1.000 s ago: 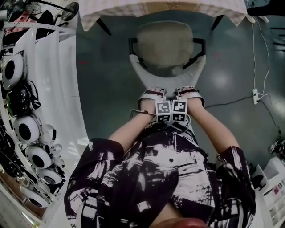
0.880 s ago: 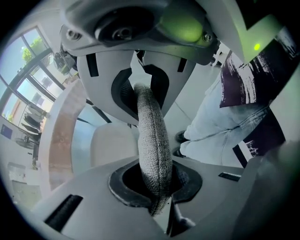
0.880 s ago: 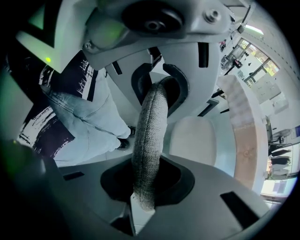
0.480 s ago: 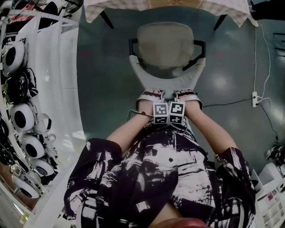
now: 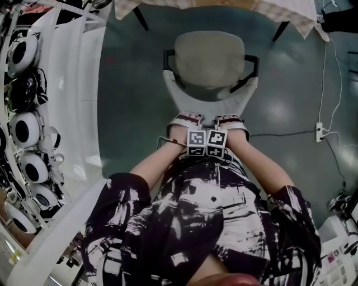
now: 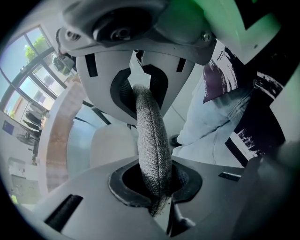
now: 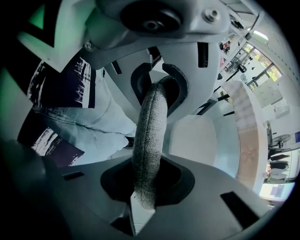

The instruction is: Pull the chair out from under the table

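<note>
The beige-cushioned chair [image 5: 210, 56] with black armrests stands at twelve o'clock from the person, its seat just outside the cloth-covered table [image 5: 279, 10] at the view's top edge. The left gripper [image 5: 187, 119] and right gripper [image 5: 231, 119], side by side, each clamp the grey woven backrest [image 5: 210, 103] at its top rim

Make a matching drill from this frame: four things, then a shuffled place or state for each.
1. chair backrest
2. table
3. power strip
4. chair seat

A. on the floor, right side of the head view
B. clamped by left claw and right claw
C. top edge of the head view, cloth-covered
D. beige, between backrest and table

Pairs: 1-B, 2-C, 3-A, 4-D
</note>
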Tool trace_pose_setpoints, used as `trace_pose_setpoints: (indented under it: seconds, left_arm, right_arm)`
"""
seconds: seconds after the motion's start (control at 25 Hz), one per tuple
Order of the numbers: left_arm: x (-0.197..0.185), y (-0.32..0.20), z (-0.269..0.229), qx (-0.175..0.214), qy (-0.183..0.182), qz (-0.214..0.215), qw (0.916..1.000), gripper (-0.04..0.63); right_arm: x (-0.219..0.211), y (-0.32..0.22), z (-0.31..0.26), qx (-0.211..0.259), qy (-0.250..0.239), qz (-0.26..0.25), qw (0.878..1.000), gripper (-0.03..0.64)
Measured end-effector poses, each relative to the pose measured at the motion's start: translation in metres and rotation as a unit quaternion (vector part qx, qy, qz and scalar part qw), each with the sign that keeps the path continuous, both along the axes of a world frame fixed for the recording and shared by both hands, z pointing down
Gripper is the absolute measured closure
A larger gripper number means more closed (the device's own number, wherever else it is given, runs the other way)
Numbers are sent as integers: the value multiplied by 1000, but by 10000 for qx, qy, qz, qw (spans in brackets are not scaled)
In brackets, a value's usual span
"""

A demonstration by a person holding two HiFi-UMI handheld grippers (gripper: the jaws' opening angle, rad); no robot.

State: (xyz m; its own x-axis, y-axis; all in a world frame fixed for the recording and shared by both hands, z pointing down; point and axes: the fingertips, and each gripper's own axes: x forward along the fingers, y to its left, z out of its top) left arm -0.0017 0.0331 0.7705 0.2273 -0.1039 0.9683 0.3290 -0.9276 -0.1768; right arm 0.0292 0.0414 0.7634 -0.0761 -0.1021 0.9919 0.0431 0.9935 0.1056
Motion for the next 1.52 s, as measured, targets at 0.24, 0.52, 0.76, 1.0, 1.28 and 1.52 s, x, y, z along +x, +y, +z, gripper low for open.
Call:
trace_pose_setpoints:
  seconds: [0.24, 0.52, 0.76, 1.0, 1.28, 1.52]
  left_arm:
    - [-8, 25, 2, -16, -32, 178, 9998, 546]
    - [-13, 28, 2, -20, 8, 111, 9999, 546]
    - [-16, 27, 3, -79, 166, 24, 9998, 543]
    - [-26, 27, -7, -38, 453, -147, 9989, 517]
    - [-89, 0, -85, 260, 845, -854, 9924, 515]
    - [-79, -109, -272, 456, 3309, -2675, 9038, 525]
  right_arm:
    - [-8, 26, 1, -8, 30, -43, 10000, 558]
    - [-13, 29, 2, 18, 29, 44, 10000, 557]
    - [-16, 27, 4, 305, -152, 62, 9994, 551]
    - [-4, 31, -5, 641, -354, -168, 9972, 517]
    - [54, 23, -77, 893, -781, 441, 9920, 538]
    - [68, -76, -257, 1286, -3492, 3328, 8664, 572]
